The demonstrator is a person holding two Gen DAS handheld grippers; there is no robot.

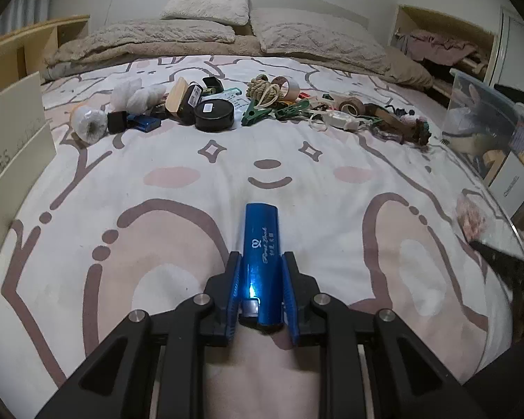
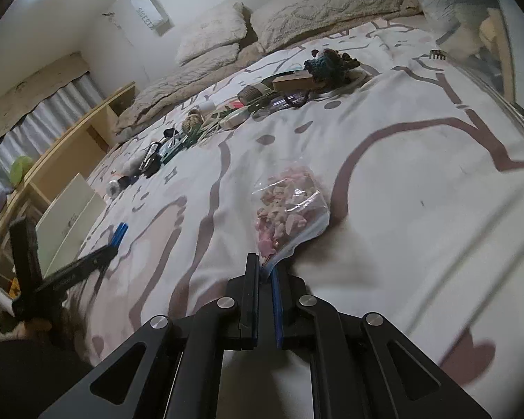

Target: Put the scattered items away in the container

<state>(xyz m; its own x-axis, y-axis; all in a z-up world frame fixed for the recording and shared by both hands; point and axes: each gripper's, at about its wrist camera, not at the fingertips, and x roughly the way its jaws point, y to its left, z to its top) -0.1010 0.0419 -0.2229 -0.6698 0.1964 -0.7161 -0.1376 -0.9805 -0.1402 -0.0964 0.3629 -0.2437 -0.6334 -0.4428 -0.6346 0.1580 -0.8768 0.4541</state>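
The left hand-held gripper is clamped on a glossy blue metal lighter-shaped case above the bed; the right hand-held gripper pinches a clear zip bag of pink pieces — carry both level to the clear plastic container at right, releasing only once inside its rim.

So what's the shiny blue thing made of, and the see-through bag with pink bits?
The blue case, clamped in the left gripper, looks like glossy metal, maybe anodised: it glints and bears printed lettering. It could be lacquered plastic. The bag, pinched by the right gripper, seems thin clear plastic film: it crinkles, shines, and shows its pink contents.
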